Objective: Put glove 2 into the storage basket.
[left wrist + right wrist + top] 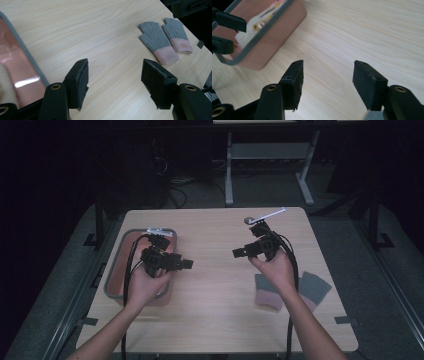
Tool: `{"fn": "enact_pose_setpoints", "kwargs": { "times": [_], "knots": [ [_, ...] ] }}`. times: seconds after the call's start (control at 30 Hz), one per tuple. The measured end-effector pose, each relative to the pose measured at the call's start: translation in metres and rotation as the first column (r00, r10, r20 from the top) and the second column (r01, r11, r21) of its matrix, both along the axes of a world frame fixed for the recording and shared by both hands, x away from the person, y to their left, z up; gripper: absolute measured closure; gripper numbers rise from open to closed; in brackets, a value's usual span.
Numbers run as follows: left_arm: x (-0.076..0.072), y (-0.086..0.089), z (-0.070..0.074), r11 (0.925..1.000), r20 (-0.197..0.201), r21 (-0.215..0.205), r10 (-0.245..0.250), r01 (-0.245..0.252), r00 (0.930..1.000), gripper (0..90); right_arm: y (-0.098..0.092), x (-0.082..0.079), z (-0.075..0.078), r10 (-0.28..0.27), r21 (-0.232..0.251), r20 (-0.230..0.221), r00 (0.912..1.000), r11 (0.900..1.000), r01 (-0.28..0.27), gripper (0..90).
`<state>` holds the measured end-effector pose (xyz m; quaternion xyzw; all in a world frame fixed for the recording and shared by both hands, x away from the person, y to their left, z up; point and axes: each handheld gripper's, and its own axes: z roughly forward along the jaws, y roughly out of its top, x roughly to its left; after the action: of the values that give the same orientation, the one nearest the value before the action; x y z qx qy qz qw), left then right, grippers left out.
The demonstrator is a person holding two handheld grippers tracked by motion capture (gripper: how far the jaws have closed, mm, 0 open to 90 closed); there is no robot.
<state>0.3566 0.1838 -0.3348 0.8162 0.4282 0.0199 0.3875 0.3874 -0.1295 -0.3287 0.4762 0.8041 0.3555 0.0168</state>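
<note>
Your left gripper (186, 264) hangs open over bare table (215, 320), nothing between its jaws; the bin (114, 270) sits just beside it. Your right gripper (238, 253) is open and empty too. The gloves (165, 40) lie flat ahead of the left jaws, just behind your right hand (275, 267).

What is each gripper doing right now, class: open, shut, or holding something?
Left gripper: open, nothing between its jaws.
Right gripper: open, nothing between its jaws.
</note>
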Motion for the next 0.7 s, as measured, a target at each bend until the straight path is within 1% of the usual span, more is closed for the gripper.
{"fn": "enact_pose_setpoints", "kwargs": {
  "times": [0.13, 0.2, 0.27, 0.3, 0.43, 0.7],
  "knots": [
    [-0.003, -0.01, -0.001, 0.9999, 0.005, -0.004, -0.012, 0.012, 0.9999, 36.9, -0.011, -0.004, -0.002, -0.007, -0.014, 0.004, 1.0, 1.0, 0.007, 40.4],
    [-0.005, -0.014, 0.0, 0.9998, 0.009, -0.002, -0.022, 0.022, 0.9997, 36.6, -0.016, -0.007, -0.003, -0.017, -0.014, 0.006, 0.9998, 1.0, 0.017, 40.1],
    [-0.005, -0.019, -0.001, 0.9996, 0.01, -0.011, -0.025, 0.025, 0.9996, 36.1, -0.02, -0.008, -0.005, -0.019, -0.021, -0.002, 0.9998, 1.0, 0.019, 39.2],
    [-0.005, -0.02, -0.001, 0.9995, 0.012, -0.017, -0.027, 0.027, 0.9996, 36.1, -0.023, -0.009, -0.005, -0.019, -0.027, 0.004, 0.9998, 0.999, 0.019, 39.2],
    [-0.006, -0.027, -0.002, 0.9991, 0.018, -0.026, -0.033, 0.034, 0.9993, 35.2, -0.034, -0.014, -0.006, -0.028, -0.03, 0.004, 0.9996, 0.999, 0.028, 38.6],
    [-0.009, -0.042, -0.005, 0.998, 0.023, -0.035, -0.051, 0.052, 0.9984, 33.9, -0.054, -0.021, -0.015, -0.048, -0.03, 0.006, 0.9988, 0.998, 0.048, 37.1]
  ]
}}
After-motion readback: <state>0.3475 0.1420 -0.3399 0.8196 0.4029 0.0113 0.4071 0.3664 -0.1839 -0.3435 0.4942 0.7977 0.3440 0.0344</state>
